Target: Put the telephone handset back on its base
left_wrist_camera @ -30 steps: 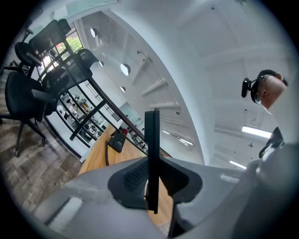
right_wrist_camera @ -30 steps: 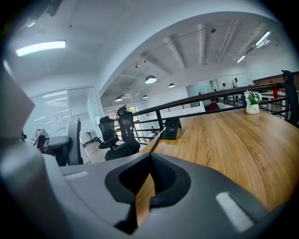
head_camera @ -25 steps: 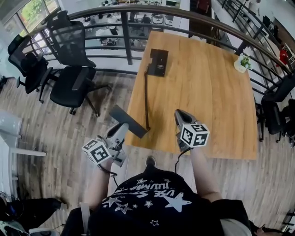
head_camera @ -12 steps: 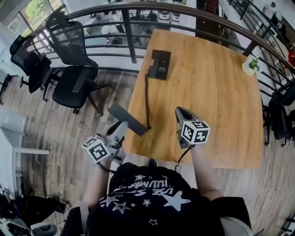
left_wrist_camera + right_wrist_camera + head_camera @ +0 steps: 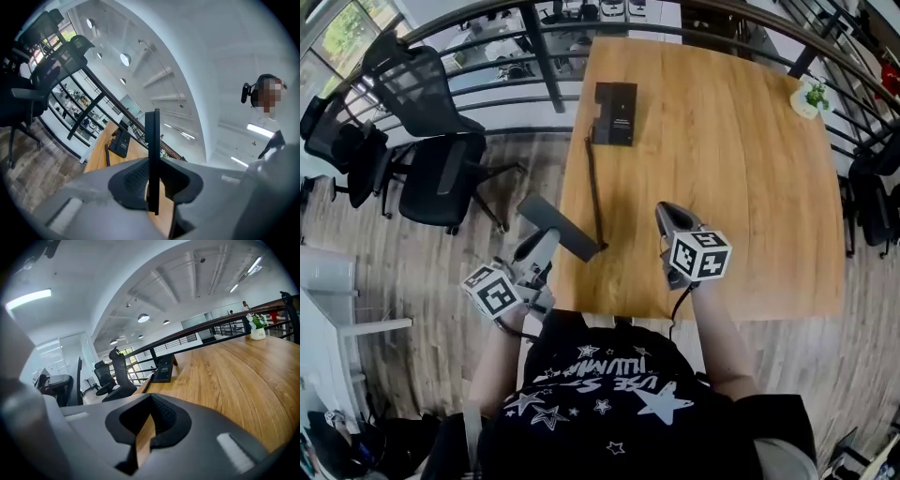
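Handset (image 5: 558, 228) is off its base, clamped in the left gripper (image 5: 542, 248). Left gripper view: handset (image 5: 151, 140) sits edge-on and upright between the jaws, both pads pressed on it. It hangs at the table's near left corner, one end out over the wood floor (image 5: 412, 272), the other end over the table (image 5: 722, 187) edge.

Cord (image 5: 595, 187) runs from that end along the left side of the table up to the base (image 5: 615, 113). Base lies flat near the far left edge, well apart from the handset, cradle empty.

Right gripper (image 5: 666, 216) hovers over the near part of the table, right of the handset and not touching it. Right gripper view: jaws closed together at the tips, nothing between them, only tabletop showing through the slit.

Potted plant (image 5: 811, 97) at the far right corner. Black office chairs (image 5: 441, 169) on the floor to the left, curved railing (image 5: 487, 66) behind the table.
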{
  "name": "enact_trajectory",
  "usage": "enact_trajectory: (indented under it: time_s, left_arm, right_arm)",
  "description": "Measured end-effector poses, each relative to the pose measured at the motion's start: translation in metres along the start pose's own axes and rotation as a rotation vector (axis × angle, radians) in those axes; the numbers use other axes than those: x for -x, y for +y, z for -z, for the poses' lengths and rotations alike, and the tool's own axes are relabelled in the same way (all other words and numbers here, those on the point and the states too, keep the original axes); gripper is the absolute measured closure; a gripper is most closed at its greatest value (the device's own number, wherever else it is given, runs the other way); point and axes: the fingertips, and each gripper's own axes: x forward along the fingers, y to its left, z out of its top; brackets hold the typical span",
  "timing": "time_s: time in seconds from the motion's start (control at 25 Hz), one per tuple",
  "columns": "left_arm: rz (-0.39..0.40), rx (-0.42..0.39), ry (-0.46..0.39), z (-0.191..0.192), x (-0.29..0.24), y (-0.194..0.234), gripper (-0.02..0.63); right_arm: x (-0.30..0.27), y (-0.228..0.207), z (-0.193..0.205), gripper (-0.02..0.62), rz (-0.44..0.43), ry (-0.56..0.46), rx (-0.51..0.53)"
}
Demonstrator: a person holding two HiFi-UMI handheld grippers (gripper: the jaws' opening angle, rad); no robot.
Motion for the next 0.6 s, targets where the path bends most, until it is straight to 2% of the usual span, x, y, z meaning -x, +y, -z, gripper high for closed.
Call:
enact_trajectory:
  time_s: [0.6]
  left_arm:
    - [0.226, 0.015, 0.197, -0.062, -0.072, 0.068, 0.531]
  right_arm:
    - [-0.026, 0.004, -0.007, 0.595, 0.261, -0.064, -0.113]
